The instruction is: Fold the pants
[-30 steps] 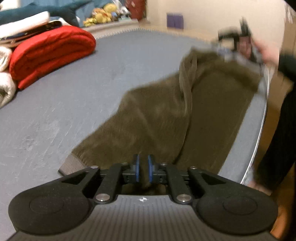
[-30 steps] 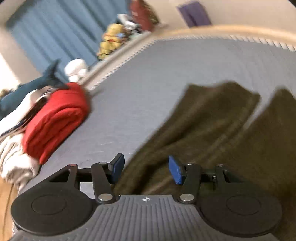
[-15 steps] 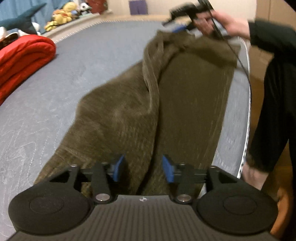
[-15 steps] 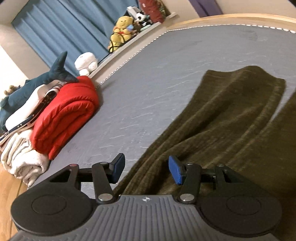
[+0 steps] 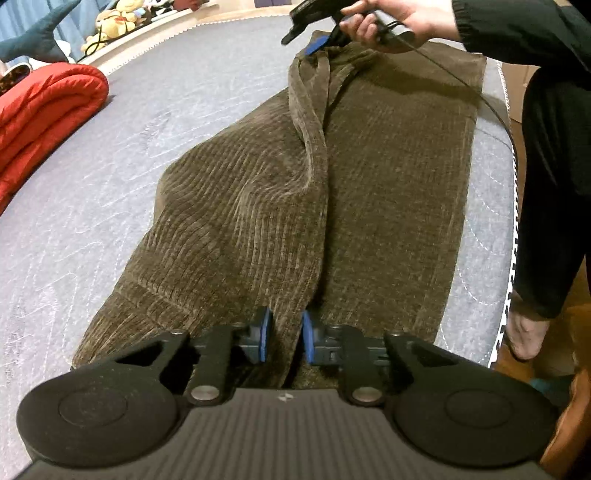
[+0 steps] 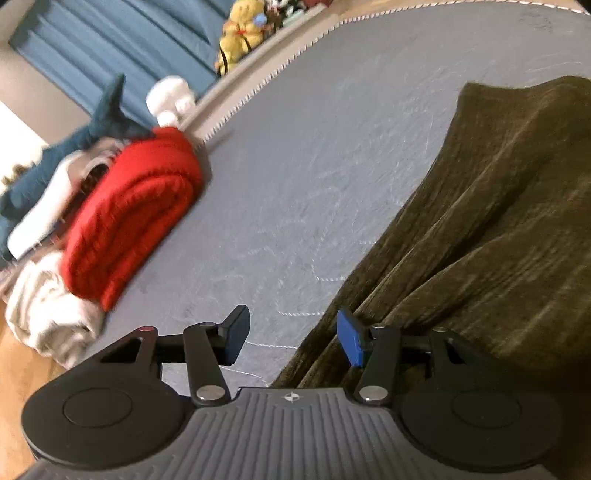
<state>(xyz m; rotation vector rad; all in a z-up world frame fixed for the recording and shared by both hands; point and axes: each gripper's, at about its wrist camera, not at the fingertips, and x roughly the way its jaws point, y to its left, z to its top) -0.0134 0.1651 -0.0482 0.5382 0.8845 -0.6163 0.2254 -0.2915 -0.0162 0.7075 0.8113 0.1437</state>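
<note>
Olive-brown corduroy pants [image 5: 388, 184] lie lengthwise on a grey mattress [image 5: 92, 192], with a raised fold running down the middle. At the near end my left gripper [image 5: 285, 334] has that fold between its blue pads; the jaws are closing and the pads press on the cloth. A hand holds my right gripper [image 5: 317, 37] at the far end of the pants. In the right wrist view the right gripper [image 6: 293, 334] stands open over the pants' [image 6: 498, 221] left edge, with mattress between the fingers and cloth under the right pad.
A rolled red blanket [image 5: 44, 107] and pale bedding [image 6: 48, 314] lie on the left of the mattress. Plush toys [image 5: 107, 26] sit along the far edge. The person's dark-clothed leg [image 5: 546, 184] stands at the mattress's right edge [image 5: 511, 236].
My left gripper opened, sank toward the pants and closed on the middle fold. The right gripper swung left along the far end, its jaws staying open.
</note>
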